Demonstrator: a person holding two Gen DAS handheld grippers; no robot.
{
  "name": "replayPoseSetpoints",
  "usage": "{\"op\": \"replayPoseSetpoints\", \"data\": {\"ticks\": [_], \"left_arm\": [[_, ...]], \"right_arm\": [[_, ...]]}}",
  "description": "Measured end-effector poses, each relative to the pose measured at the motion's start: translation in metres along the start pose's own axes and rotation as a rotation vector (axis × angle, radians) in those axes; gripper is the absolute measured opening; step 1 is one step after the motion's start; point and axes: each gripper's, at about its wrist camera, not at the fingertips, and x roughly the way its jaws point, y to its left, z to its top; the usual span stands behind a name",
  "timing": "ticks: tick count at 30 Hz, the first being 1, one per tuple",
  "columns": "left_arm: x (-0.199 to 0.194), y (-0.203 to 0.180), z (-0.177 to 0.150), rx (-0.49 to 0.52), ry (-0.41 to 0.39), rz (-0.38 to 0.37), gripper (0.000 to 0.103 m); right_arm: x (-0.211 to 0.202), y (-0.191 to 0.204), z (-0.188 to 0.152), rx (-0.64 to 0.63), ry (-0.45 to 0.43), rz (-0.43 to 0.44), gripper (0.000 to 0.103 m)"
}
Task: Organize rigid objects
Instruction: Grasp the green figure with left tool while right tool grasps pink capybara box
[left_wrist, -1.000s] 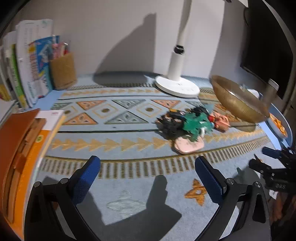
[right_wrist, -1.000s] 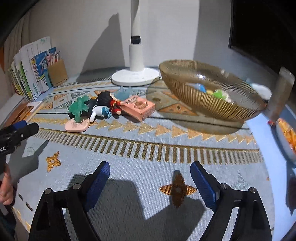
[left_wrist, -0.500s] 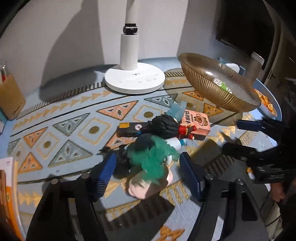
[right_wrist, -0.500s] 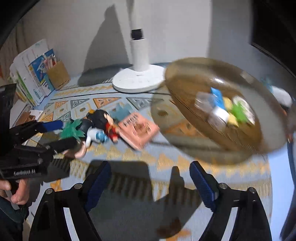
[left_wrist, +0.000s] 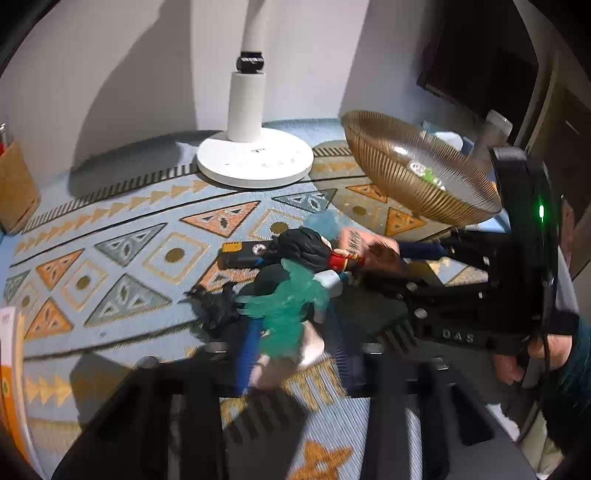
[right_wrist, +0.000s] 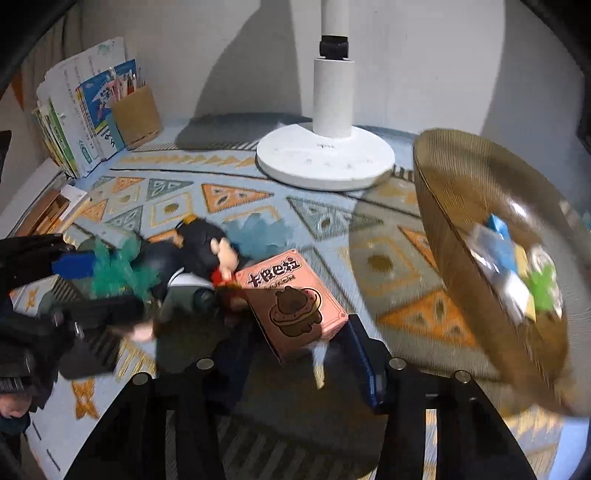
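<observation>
The left gripper (left_wrist: 295, 354) is being closed around the green-leafed figurine (left_wrist: 284, 317), its blue pads at either side. The right gripper (right_wrist: 299, 354) is being spread about the pink box (right_wrist: 295, 306), contact not discernible through blur. Both items are lying on the patterned blue mat (right_wrist: 177, 206), in front of the white lamp base (right_wrist: 325, 158). Right of the lamp base, small colored pieces are being held in the amber ribbed bowl (right_wrist: 461, 206); left of it, pens are being kept in the tan holder (right_wrist: 136, 114), beside the booklets (right_wrist: 74, 122).
</observation>
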Motion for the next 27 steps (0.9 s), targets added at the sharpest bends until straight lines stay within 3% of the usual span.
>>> {"op": "replayPoseSetpoints", "data": {"ticks": [4,8,13,16,17,19,22,27], "left_arm": [[-0.022,-0.001,-0.015,-0.039,-0.036,-0.021,0.018],[-0.029,-0.003,-0.04,-0.091,-0.018,-0.07,0.018],[-0.025,-0.012,-0.065,-0.081,0.032,-0.074,0.019],[-0.021,-0.019,-0.072,-0.056,0.082,-0.061,0.037],[-0.023,-0.023,-0.072,-0.038,0.083,-0.038,0.044],[-0.025,-0.025,-0.072,-0.026,0.073,0.005,0.076],[-0.025,-0.02,-0.069,-0.041,0.052,0.053,0.079],[-0.016,-0.004,-0.064,-0.115,0.057,0.091,0.079]], "right_arm": [[-0.035,-0.013,-0.034,0.107,0.015,-0.019,0.046],[-0.072,-0.03,-0.08,0.224,0.025,-0.1,0.046],[-0.087,-0.026,-0.117,0.237,0.023,-0.14,0.046],[-0.09,-0.017,-0.122,0.209,0.017,-0.136,0.051],[-0.09,-0.017,-0.123,0.208,0.015,-0.121,0.061],[-0.093,-0.02,-0.126,0.22,-0.001,-0.082,0.062],[-0.094,-0.024,-0.126,0.233,-0.015,-0.049,0.062],[-0.087,-0.022,-0.122,0.197,-0.033,-0.073,0.067]]}}
